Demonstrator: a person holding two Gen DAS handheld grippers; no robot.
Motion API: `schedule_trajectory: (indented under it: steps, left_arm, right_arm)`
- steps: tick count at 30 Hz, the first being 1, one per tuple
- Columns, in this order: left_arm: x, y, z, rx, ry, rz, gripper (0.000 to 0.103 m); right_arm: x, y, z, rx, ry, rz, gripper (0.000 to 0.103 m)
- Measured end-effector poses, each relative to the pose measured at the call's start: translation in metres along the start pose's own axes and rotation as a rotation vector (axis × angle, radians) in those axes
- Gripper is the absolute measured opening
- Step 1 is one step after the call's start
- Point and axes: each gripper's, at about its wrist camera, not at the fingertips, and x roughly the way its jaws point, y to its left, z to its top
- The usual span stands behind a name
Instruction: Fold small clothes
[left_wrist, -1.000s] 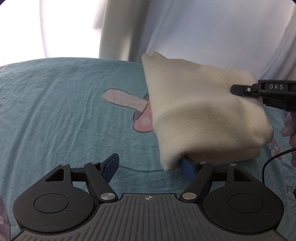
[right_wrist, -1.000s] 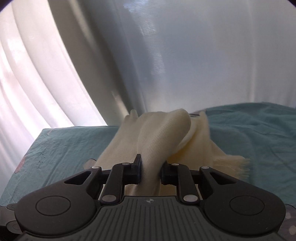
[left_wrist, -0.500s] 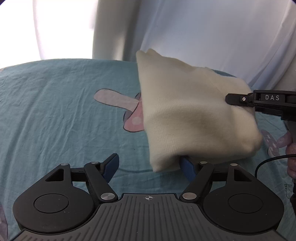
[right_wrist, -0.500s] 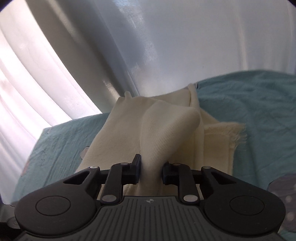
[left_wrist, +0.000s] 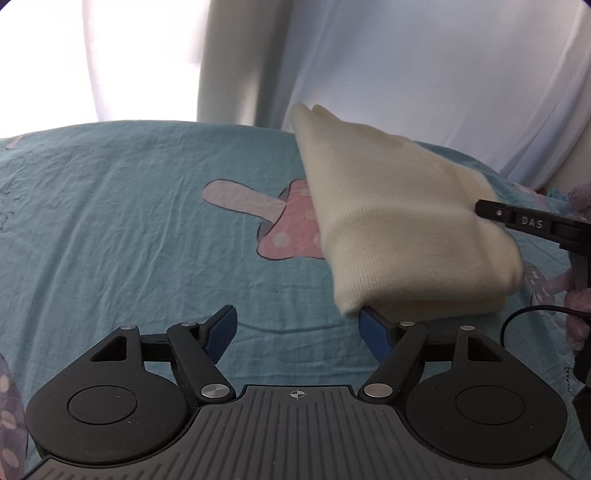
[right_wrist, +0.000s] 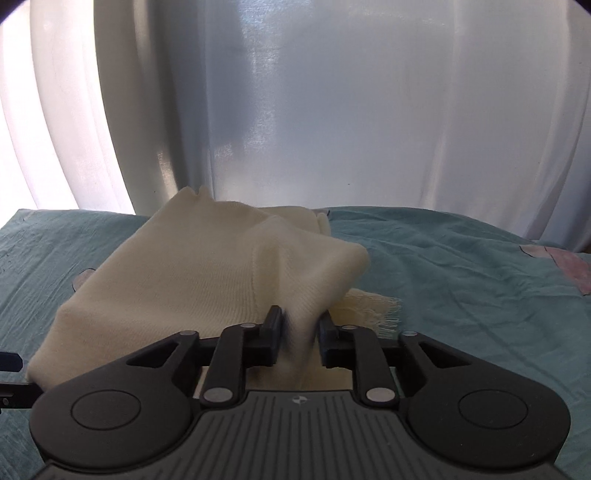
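A cream knit garment (left_wrist: 399, 221) lies folded over on the teal bed sheet (left_wrist: 110, 221), with a fringed edge (right_wrist: 373, 310) showing beneath the fold. My right gripper (right_wrist: 299, 321) has a pinch of the top layer (right_wrist: 184, 280) between its pads, and its jaws are opening. In the left wrist view one of its black fingers (left_wrist: 517, 221) reaches in from the right onto the fold. My left gripper (left_wrist: 295, 314) stands open low over the sheet. Its right blue pad (left_wrist: 373, 328) sits at the garment's near corner, and nothing is between its pads.
White curtains (left_wrist: 406, 74) hang behind the far edge of the bed. A pink mushroom print (left_wrist: 288, 229) marks the sheet left of the garment. A black cable (left_wrist: 524, 317) and part of a hand (left_wrist: 578, 317) are at the right edge.
The right gripper has rolled level and sunk a little, laying the held fold lower on the garment. Its jaws stand slightly wider. The left gripper has stayed put.
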Motion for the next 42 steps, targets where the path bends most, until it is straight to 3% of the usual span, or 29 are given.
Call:
schedule_trajectory:
  steps: [3, 6, 10, 11, 13, 15, 23, 29, 34, 36, 40, 42]
  left_arm:
    - [-0.004, 0.006, -0.001, -0.028, -0.008, 0.015, 0.079]
    - [-0.007, 0.01, -0.004, -0.092, 0.001, 0.021, 0.079]
    - [-0.014, 0.008, -0.006, -0.14, 0.01, 0.029, 0.081]
    - [-0.015, 0.006, -0.007, -0.137, 0.008, 0.039, 0.082]
    - [-0.02, 0.0, -0.009, -0.124, 0.007, 0.065, 0.084]
    - [-0.023, -0.004, -0.011, -0.114, 0.013, 0.089, 0.085]
    - [-0.029, -0.016, -0.015, -0.096, 0.038, 0.159, 0.087]
    - [-0.026, -0.014, -0.004, -0.078, 0.03, 0.139, 0.091]
    - [-0.018, -0.001, 0.01, -0.088, 0.019, 0.07, 0.091]
    - [-0.014, 0.005, 0.015, -0.088, 0.019, 0.057, 0.091]
    - [-0.009, 0.016, 0.021, -0.078, 0.003, 0.007, 0.092]
    - [-0.005, 0.018, 0.022, -0.087, 0.003, -0.016, 0.092]
  right_arm:
    - [-0.031, 0.004, 0.002, 0.02, -0.068, -0.014, 0.025]
    - [-0.055, 0.028, -0.001, -0.017, -0.118, 0.111, 0.025]
    - [-0.049, 0.072, -0.016, -0.18, -0.091, 0.205, 0.024]
    - [-0.044, 0.078, -0.021, -0.214, -0.072, 0.207, 0.024]
    - [-0.028, 0.081, -0.033, -0.285, 0.0, 0.106, 0.022]
    - [-0.026, 0.068, -0.045, -0.303, -0.018, 0.086, 0.022]
    - [-0.031, 0.058, -0.04, -0.262, 0.019, 0.089, 0.017]
    - [-0.029, 0.051, -0.04, -0.231, 0.033, 0.113, 0.016]
    - [-0.033, 0.046, -0.042, -0.22, 0.038, 0.107, 0.011]
    - [-0.037, 0.044, -0.044, -0.213, 0.042, 0.094, 0.004]
    - [-0.06, 0.021, -0.052, -0.08, 0.032, 0.047, 0.0]
    - [-0.071, 0.0, -0.056, 0.083, 0.053, 0.057, 0.013]
